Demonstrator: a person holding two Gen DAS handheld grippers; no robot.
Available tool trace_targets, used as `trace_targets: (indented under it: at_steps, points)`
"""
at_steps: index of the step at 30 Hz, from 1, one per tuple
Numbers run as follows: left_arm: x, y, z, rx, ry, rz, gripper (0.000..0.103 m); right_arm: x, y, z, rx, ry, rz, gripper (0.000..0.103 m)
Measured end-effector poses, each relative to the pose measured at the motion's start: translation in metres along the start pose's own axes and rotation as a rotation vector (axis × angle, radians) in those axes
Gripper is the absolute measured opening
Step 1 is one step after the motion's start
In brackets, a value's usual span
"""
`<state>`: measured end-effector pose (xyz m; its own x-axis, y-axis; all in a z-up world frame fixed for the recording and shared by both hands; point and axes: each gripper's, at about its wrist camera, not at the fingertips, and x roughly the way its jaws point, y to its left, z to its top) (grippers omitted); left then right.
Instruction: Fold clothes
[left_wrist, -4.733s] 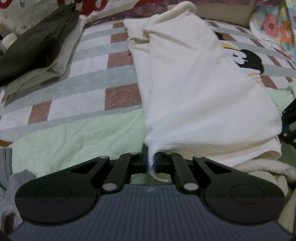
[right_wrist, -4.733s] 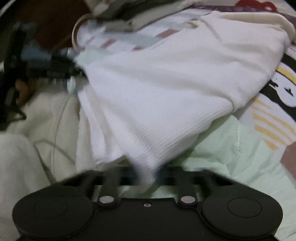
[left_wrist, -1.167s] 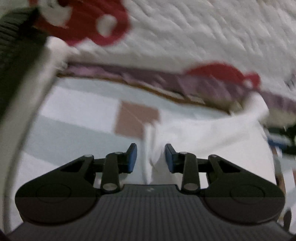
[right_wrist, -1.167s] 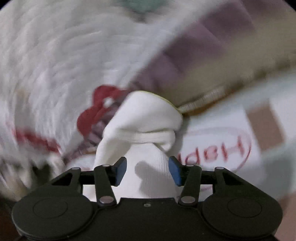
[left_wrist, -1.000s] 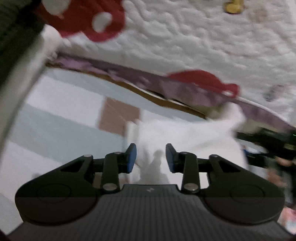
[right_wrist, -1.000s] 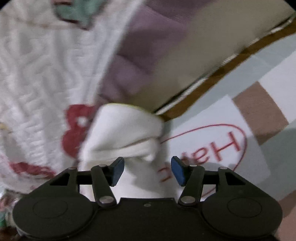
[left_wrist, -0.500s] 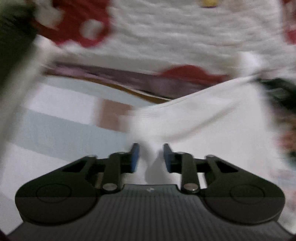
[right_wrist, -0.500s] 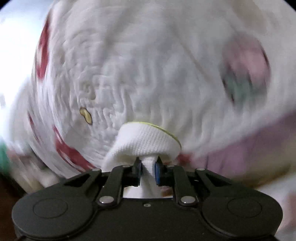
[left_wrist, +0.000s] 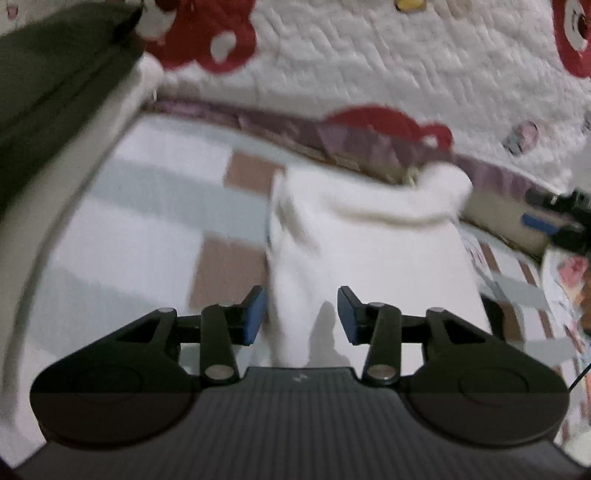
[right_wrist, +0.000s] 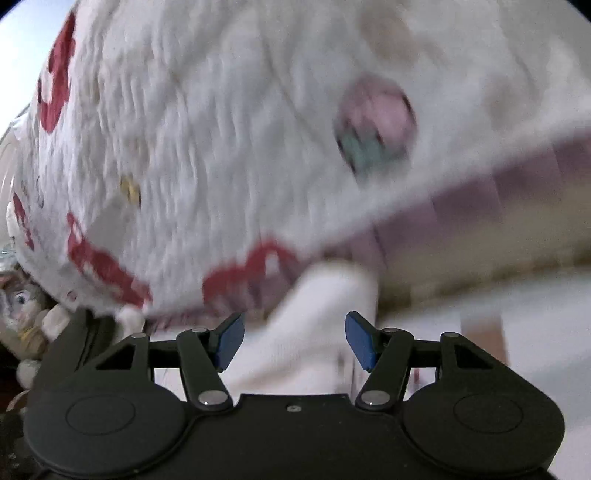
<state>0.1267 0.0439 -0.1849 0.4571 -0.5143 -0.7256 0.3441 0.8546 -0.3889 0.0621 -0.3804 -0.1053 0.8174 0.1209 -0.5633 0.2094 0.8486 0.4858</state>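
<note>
Between parted tongs (left_wrist: 301, 314), white garment (left_wrist: 369, 254)

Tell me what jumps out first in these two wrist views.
The white garment lies on the checked bedsheet, running from between the left gripper fingers toward the far edge; those jaws have just been opening and stand clear of the cloth. Behind it rises a white quilted blanket with red patches. The right gripper has also just been opening, cloth between its parted jaws.
</note>
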Motion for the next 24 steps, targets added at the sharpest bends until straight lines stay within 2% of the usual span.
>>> trace_targets:
  at_steps: [3, 7, 10, 12, 15, 18, 20, 22, 24]
  points:
    - [-0.014, -0.006, -0.026, 0.0, 0.072, -0.016, 0.046, -0.023, -0.008, -0.042, 0.066, 0.078, 0.035, 0.066]
    - [-0.046, -0.008, -0.068, 0.074, 0.173, -0.009, 0.047, -0.06, -0.013, -0.097, 0.154, 0.171, 0.125, 0.066]
    - [-0.07, 0.001, -0.1, 0.056, 0.224, -0.014, 0.056, -0.091, -0.021, -0.148, 0.223, 0.24, 0.171, 0.066]
    - [-0.083, 0.007, -0.119, 0.06, 0.246, -0.008, 0.056, -0.106, -0.023, -0.181, 0.266, 0.284, 0.202, 0.066]
    - [-0.097, 0.022, -0.141, -0.009, 0.244, -0.02, 0.056, -0.117, -0.02, -0.226, 0.314, 0.34, 0.227, 0.066]
    - [-0.11, 0.036, -0.155, -0.125, 0.236, -0.071, 0.056, -0.134, -0.008, -0.253, 0.329, 0.344, 0.242, 0.066]
    - [-0.118, 0.04, -0.161, -0.162, 0.255, -0.081, 0.057, -0.146, 0.002, -0.269, 0.33, 0.339, 0.25, 0.059]
    - [-0.124, 0.036, -0.166, -0.124, 0.26, -0.087, 0.057, -0.159, 0.01, -0.279, 0.321, 0.338, 0.259, 0.042]
    - [-0.129, 0.029, -0.17, -0.068, 0.249, -0.093, 0.057, -0.169, 0.019, -0.288, 0.307, 0.36, 0.249, 0.04]
